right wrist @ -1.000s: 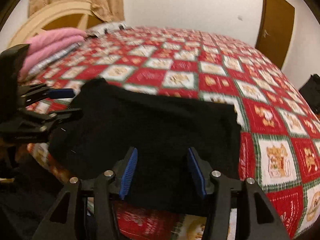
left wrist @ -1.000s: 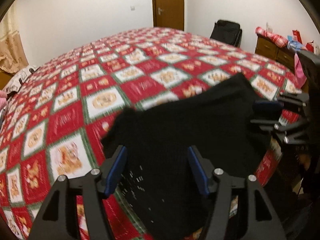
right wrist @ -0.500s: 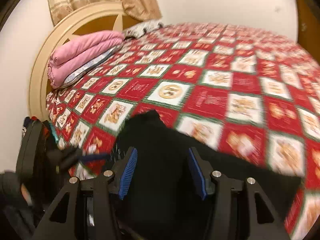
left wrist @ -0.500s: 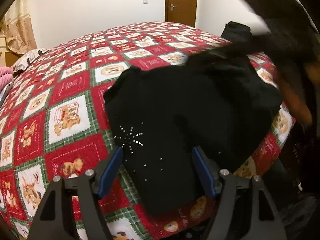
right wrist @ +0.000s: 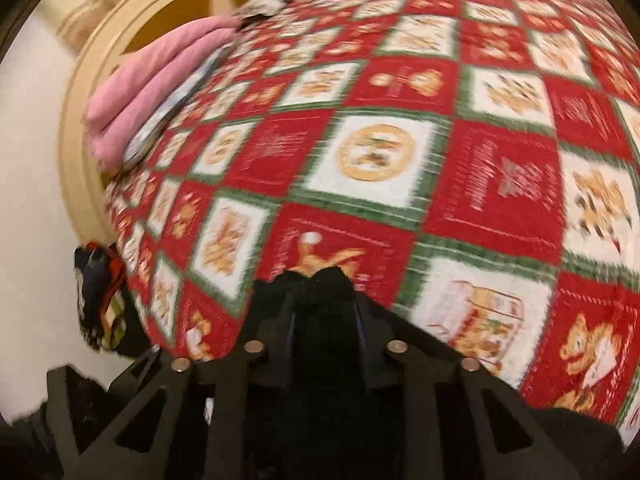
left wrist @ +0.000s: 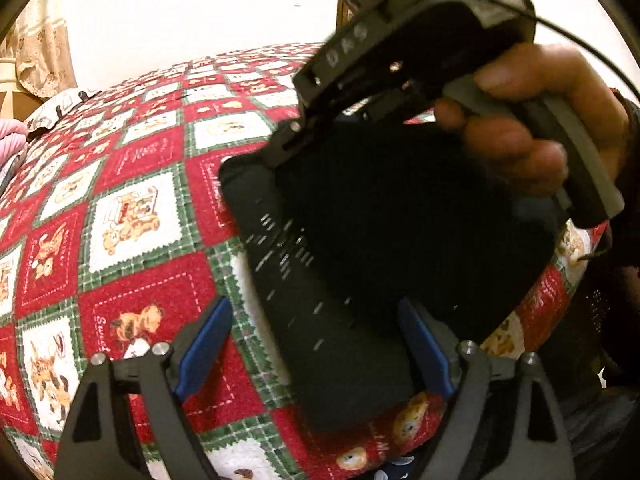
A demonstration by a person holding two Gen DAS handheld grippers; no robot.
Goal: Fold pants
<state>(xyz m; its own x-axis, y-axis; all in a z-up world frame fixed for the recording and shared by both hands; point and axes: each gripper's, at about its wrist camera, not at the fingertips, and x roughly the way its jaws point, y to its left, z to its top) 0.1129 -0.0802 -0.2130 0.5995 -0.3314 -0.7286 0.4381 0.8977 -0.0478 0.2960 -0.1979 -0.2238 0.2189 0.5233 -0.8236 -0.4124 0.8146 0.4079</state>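
Black pants (left wrist: 360, 248) on bed (left wrist: 132, 216), near front edge, already doubled into compact stack. Right gripper (right wrist: 323, 304): jaws narrow, pinching bunched black cloth, carrying one layer over stack; blur suggests fold in mid-motion. Left gripper (left wrist: 316, 344): jaws wide, empty, poised over near end of pants. Judgement: task well advanced; left to do — lay carried flap down, release, square edges, perhaps one more fold.

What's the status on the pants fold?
Left hand-held gripper open, empty. Right hand-held gripper shut on black pants, carrying a flap over. Nothing blocking on the quilt.
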